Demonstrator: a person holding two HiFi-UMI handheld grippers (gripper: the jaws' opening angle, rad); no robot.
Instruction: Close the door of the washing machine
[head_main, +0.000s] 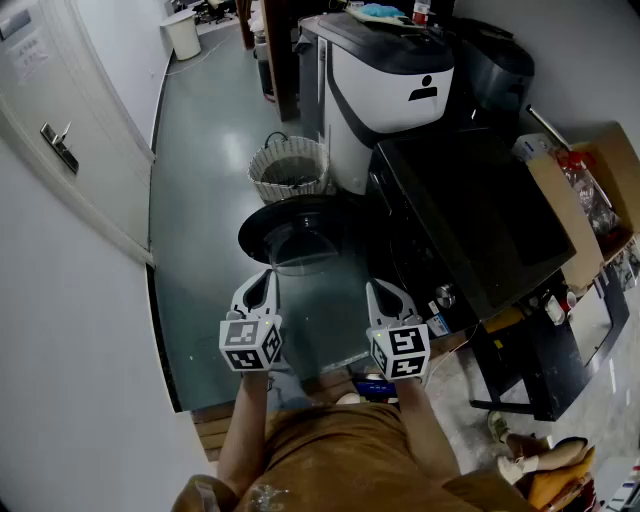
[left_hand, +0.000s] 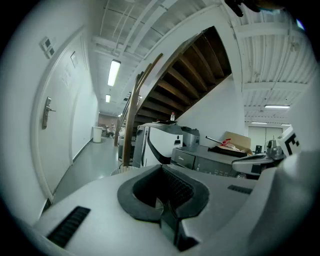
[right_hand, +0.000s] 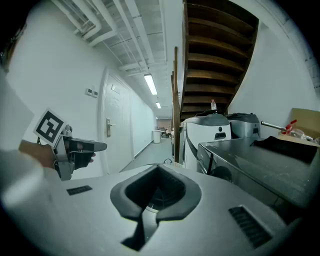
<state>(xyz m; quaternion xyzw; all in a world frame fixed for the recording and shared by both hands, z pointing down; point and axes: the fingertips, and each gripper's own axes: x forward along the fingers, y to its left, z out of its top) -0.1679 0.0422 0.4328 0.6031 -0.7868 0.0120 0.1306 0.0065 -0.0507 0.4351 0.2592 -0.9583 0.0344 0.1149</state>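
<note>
Matte left gripper (head_main: 264, 274) — round, glassy door (head_main: 292, 228).

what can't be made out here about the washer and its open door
- Drum opening: the head view looks down on the washing machine; its top hides the front.
- Door latch: head view, too dark and small.
- Control panel print: too small in every view.
- Basket contents: head view, too dim.

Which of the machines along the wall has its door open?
The dark washing machine, the nearer one: its round door stands out over the floor. The white machine beyond shows no open door.
</note>
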